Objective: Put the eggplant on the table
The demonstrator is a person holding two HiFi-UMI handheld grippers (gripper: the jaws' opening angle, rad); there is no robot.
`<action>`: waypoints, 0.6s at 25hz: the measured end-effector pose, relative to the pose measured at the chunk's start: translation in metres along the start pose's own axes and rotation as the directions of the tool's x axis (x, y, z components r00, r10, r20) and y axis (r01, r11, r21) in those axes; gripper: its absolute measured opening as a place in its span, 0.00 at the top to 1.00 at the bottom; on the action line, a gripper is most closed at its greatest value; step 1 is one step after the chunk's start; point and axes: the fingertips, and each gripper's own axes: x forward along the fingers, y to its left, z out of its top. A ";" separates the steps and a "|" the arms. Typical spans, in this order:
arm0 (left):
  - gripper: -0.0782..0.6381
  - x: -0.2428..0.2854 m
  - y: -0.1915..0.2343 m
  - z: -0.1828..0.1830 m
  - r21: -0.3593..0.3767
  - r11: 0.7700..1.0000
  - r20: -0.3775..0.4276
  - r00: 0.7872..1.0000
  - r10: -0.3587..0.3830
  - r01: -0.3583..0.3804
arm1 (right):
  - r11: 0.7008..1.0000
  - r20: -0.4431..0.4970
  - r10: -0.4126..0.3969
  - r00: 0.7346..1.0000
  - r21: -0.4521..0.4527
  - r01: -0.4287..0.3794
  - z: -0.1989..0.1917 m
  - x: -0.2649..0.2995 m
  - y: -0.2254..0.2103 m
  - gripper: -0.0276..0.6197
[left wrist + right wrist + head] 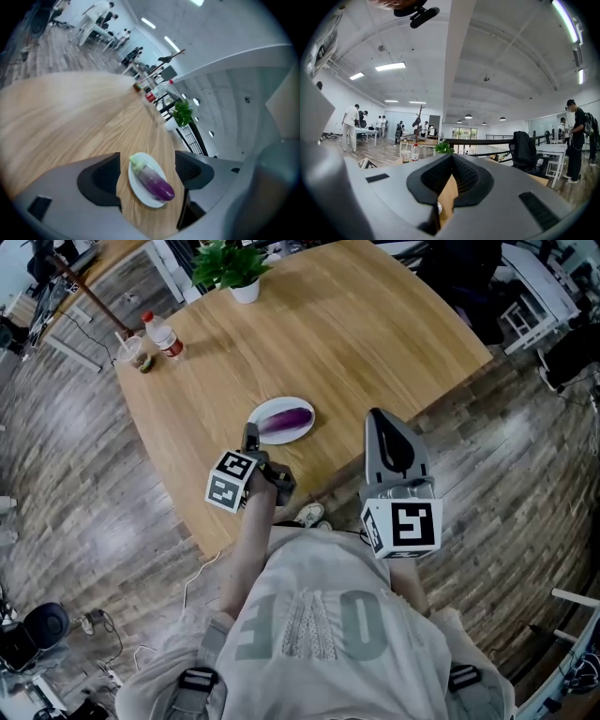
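Note:
A purple eggplant (pixel 286 419) with a pale green end lies on a small white plate (pixel 259 415) near the front edge of the round wooden table (pixel 356 343). My left gripper (pixel 251 439) hangs just in front of the plate, tilted down at it. In the left gripper view its jaws stand wide open (pixel 147 158), with the eggplant (pixel 153 180) and plate (pixel 137 187) framed between them but apart from both pads. My right gripper (pixel 378 416) is held level over the table's front edge, to the right of the plate. Its jaws (pixel 451 157) are together with nothing in them.
A potted plant (pixel 234 268) stands at the table's far edge. A bottle (pixel 164 334) and a plastic cup (pixel 133 351) sit at the far left. The table edge runs just under both grippers. Wood floor, cables and office furniture surround the table.

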 end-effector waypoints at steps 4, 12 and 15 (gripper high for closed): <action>0.40 -0.038 -0.088 0.071 0.371 0.917 0.244 0.937 -0.249 0.147 | 1.000 0.033 0.014 0.999 -0.022 -0.014 0.011 0.003 0.001 0.93; 0.40 -0.177 -0.265 0.111 0.908 0.418 0.341 0.594 -0.729 -0.008 | 0.998 0.119 0.048 0.992 -0.033 -0.044 0.039 0.016 0.009 0.93; 0.40 -0.212 -0.298 0.094 0.970 0.224 0.240 0.523 -0.818 -0.094 | 0.997 0.165 0.075 0.984 -0.033 -0.070 0.054 0.018 0.017 0.93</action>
